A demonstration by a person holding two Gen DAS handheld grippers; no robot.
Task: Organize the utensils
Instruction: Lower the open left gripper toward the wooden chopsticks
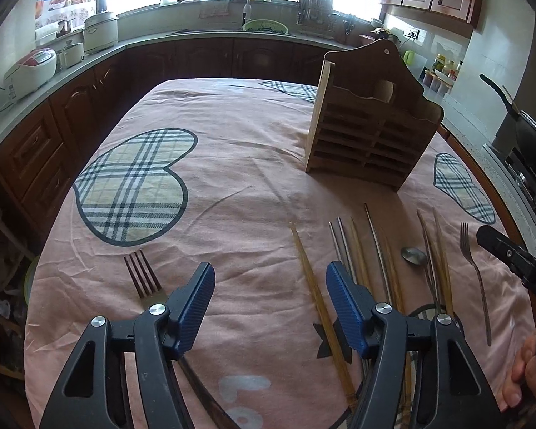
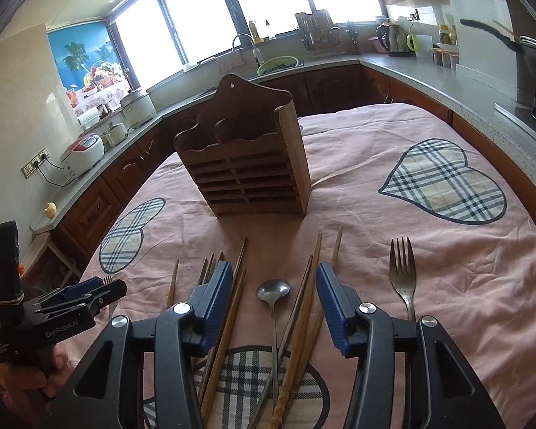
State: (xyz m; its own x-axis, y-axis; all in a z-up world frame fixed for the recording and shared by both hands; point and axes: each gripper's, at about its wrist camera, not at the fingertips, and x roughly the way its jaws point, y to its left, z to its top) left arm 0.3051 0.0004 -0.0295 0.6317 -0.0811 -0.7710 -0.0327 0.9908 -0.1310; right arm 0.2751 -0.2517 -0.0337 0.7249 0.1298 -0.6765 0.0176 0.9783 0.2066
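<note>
We find all utensils loose near the table's near edge: chopsticks (image 2: pixel 232 307), one spoon (image 2: pixel 273 291), two forks (image 2: pixel 403 271). None is sorted yet. The wooden rack (image 2: pixel 246 164) stands mid-table; its visible compartments look empty. Left tongs (image 1: pixel 268 307) and right tongs (image 2: pixel 273 307) stand apart, clamping nothing.

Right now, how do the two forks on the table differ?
1. The fork near the left gripper lies apart at the left end of the spread; the fork on the right lies just past the chopsticks and spoon.
2. The left fork's handle runs under that gripper; the right fork's handle passes behind the right gripper's finger.
Shared: both lie flat on the pink cloth, tines toward the wooden holder.
</note>
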